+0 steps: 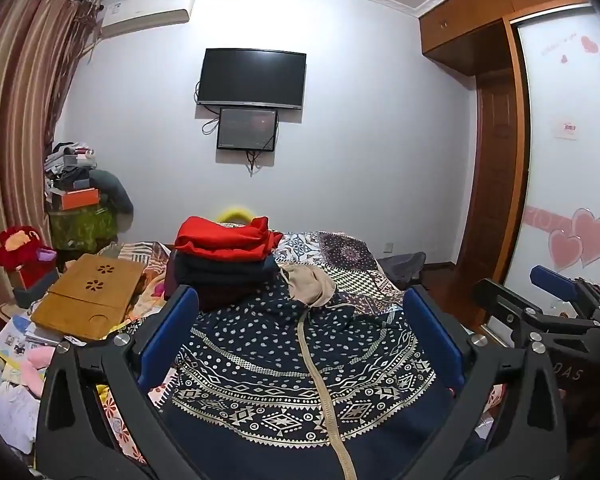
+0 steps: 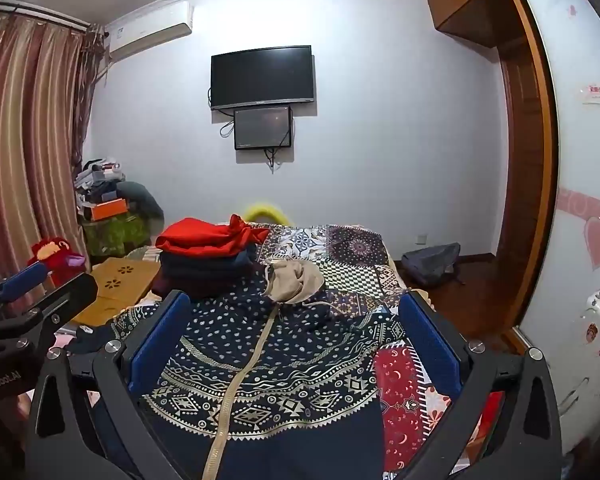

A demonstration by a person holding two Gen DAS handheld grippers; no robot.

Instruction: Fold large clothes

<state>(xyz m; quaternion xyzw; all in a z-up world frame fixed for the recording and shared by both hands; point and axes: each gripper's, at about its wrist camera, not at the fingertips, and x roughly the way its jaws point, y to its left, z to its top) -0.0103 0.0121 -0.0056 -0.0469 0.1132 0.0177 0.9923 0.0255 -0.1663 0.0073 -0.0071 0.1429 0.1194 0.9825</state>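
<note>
A large navy jacket (image 1: 284, 364) with a cream geometric print, a beige zipper and a beige-lined hood (image 1: 310, 282) lies spread flat on the bed, hood at the far end. My left gripper (image 1: 300, 304) hovers over its near part, open, nothing between its blue pads. My right gripper (image 2: 296, 308) hangs over the same jacket (image 2: 268, 360) a little to the right, also open and empty. Each gripper shows at the edge of the other's view: the right gripper (image 1: 556, 280) and the left gripper (image 2: 24, 284).
A stack of folded clothes (image 1: 224, 256), red on top of dark ones, sits on the bed beyond the jacket. A wooden lap tray (image 1: 90, 296) and clutter lie left. A patterned bedspread (image 2: 352, 256) covers the bed. A wardrobe (image 2: 580, 160) stands right; a bag (image 2: 432, 260) is on the floor.
</note>
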